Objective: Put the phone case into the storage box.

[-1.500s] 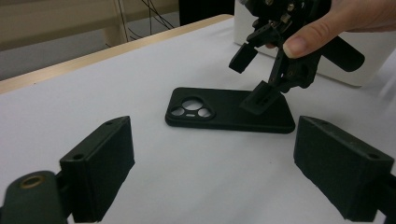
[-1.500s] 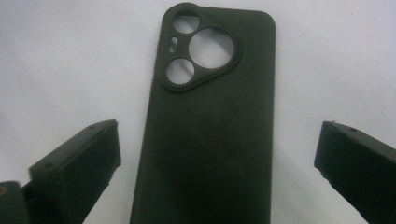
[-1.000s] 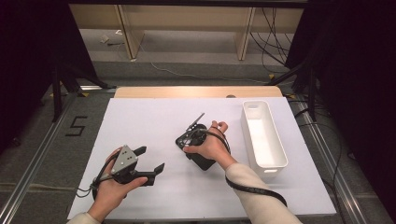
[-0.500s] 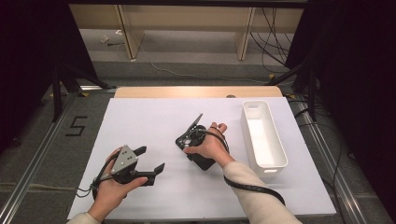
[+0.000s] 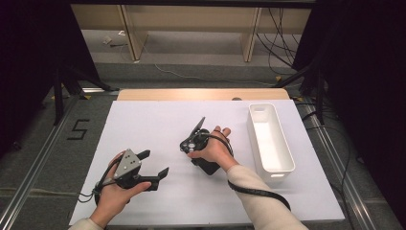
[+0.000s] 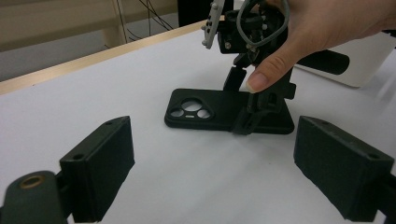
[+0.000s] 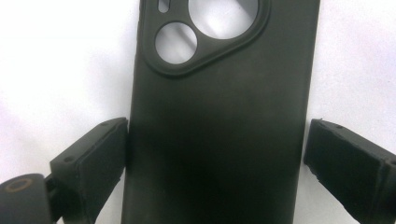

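Between the two black jaws of the right gripper (image 7: 212, 154) lies a matte black soft-plastic phone case (image 7: 219, 116), back face up, with its round camera cut-outs at the far end. The left pad sits against or just beside the case's edge; the right pad stands slightly off the opposite edge, with white showing between. The jaws have just been closing a little around the case, yet they are not clamped on it: released, straddling. In the left gripper view the case (image 6: 219, 111) lies flat on the white table surface (image 6: 154, 172), with the right gripper (image 6: 247, 123) coming down on its end away from the cut-outs. The left gripper (image 5: 152, 164), held low at about 7 o'clock on the table in the high view, has its jaws spread wide with nothing between them. Judged progress: the approach and alignment are done; the grip, the lift and any placing remain. A long white rectangular plastic bin (image 5: 269, 138) at 3 o'clock stands empty and may be the destination, though that is inference. The case's long axis runs along the right gripper's line of sight, cut-out end pointing away from that hand; in the high view this reads roughly as 10 to 11 o'clock, the hand covering most of it.
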A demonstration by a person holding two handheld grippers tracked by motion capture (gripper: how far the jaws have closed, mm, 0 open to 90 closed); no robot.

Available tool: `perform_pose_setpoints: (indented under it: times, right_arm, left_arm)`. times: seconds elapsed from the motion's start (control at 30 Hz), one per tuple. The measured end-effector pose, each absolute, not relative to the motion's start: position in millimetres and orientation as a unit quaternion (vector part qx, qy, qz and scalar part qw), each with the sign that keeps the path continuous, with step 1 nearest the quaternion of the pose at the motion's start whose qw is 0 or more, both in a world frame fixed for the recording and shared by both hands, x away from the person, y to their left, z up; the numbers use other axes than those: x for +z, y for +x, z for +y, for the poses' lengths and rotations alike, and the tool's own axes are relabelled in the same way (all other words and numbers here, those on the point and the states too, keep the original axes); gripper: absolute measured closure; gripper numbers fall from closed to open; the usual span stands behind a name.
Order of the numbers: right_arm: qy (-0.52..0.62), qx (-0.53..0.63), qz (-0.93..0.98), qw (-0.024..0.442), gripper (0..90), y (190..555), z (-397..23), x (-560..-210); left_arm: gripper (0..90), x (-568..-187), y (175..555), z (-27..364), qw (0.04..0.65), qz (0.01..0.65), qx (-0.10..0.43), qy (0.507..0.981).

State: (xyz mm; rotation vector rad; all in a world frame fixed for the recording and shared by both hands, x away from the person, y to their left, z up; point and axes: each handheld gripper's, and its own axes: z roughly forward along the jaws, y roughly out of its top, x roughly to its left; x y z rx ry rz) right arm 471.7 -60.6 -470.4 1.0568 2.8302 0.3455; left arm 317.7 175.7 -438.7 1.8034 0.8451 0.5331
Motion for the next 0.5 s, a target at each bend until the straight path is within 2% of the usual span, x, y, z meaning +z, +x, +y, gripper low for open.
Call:
perform_pose_setpoints:
  times: [0.5]
  right_arm:
    - [0.344, 0.096, 0.933, 0.044, 7.5, 475.4, -56.4, -470.0]
  left_arm:
    - [11.7, -438.6, 317.9, 175.9, 0.515, 0.352, 0.222, 0.749]
